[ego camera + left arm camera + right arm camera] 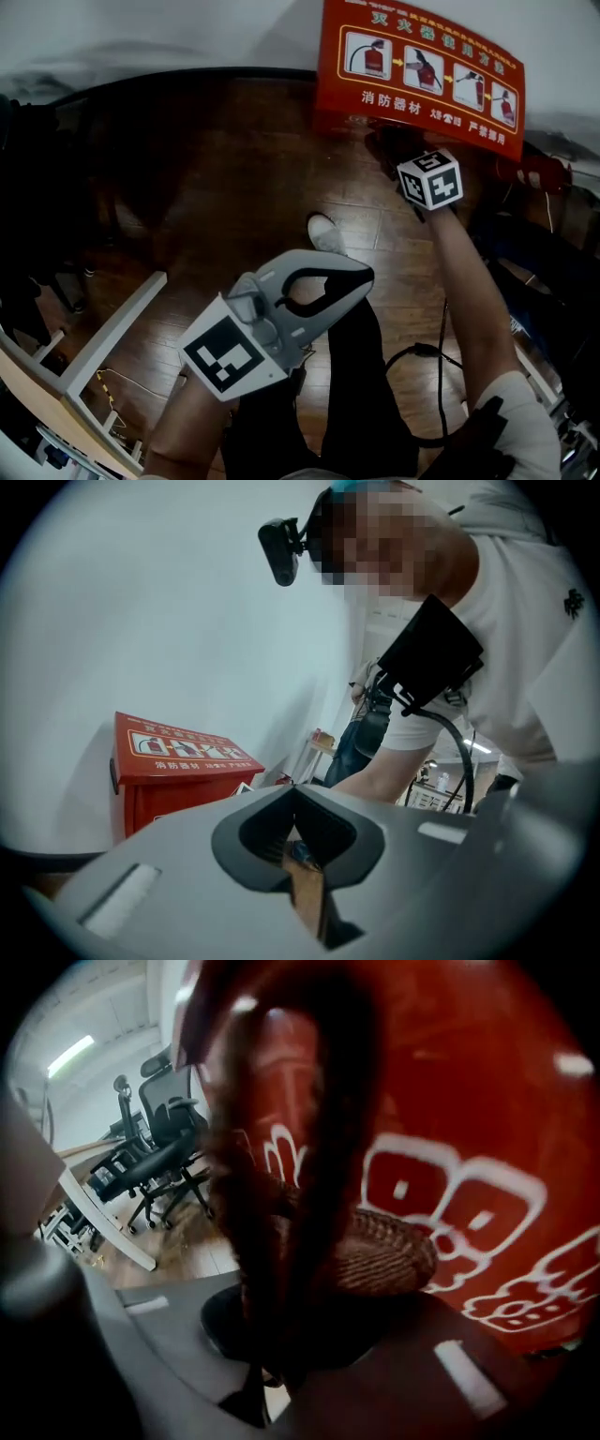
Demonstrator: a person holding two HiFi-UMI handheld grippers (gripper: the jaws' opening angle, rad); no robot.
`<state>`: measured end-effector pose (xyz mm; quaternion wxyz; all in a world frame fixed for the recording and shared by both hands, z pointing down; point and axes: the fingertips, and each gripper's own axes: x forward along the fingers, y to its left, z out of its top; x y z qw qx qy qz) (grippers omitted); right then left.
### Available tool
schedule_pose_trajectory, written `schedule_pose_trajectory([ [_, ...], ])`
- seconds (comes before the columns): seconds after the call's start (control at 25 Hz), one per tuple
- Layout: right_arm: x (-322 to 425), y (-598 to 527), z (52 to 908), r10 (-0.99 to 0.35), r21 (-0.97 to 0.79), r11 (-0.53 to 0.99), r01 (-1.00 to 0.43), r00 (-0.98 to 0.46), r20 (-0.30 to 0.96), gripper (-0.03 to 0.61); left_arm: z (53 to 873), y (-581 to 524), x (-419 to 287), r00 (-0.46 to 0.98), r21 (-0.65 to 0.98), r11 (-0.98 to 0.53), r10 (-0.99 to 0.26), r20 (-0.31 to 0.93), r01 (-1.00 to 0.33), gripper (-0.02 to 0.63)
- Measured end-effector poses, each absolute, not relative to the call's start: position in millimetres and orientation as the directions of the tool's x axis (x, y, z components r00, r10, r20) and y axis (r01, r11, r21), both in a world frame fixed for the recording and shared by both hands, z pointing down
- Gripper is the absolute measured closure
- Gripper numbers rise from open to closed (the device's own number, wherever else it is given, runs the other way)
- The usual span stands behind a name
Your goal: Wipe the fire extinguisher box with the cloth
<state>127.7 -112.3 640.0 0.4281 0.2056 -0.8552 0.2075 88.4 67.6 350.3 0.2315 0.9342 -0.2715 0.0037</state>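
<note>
right gripper clamped on a dark brownish cloth, pressed against the front of the red fire extinguisher box, far right by the wall | left gripper jaws together, holding nothing, near side over the wood floor

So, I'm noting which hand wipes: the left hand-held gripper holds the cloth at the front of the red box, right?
No, the right hand-held gripper holds the cloth at the front of the red box; the right gripper view shows it shut on the cloth. The left hand-held gripper is shut, empty and away from the box.
</note>
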Motion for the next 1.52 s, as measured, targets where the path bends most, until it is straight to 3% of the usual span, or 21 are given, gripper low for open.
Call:
schedule_pose_trajectory([
  [0.56,124.0,-103.8,830.9,-0.063,-0.161,0.821,-0.548,-0.367,0.928,0.538,438.3,68.2,47.3,0.774,0.504,-0.632,-0.621,0.127,-0.589,0.615],
  [0.72,116.2,-96.6,798.2,-0.104,-0.177,0.803,-0.570,-0.426,0.899,0.538,436.0,78.2,39.8,0.753,0.496,-0.616,-0.646,0.128,-0.612,0.615],
  [1.0,68.0,-72.7,611.4,-0.205,-0.185,0.845,-0.502,-0.623,0.755,0.538,392.0,86.8,12.5,0.741,0.469,-0.622,-0.661,0.115,-0.628,0.615],
  [1.16,46.7,-74.5,550.2,-0.239,-0.175,0.857,-0.484,-0.675,0.698,0.537,374.0,87.0,-0.1,0.727,0.443,-0.618,-0.675,0.126,-0.650,0.615],
  [1.28,41.3,-86.7,559.5,-0.264,-0.153,0.852,-0.500,-0.663,0.700,0.538,372.0,85.5,-10.0,0.704,0.445,-0.595,-0.700,0.121,-0.669,0.615],
  [1.52,35.5,-97.8,658.2,-0.237,-0.170,0.830,-0.531,-0.612,0.754,0.537,404.1,96.0,-20.0,0.673,0.468,-0.547,-0.724,0.153,-0.694,0.615],
])
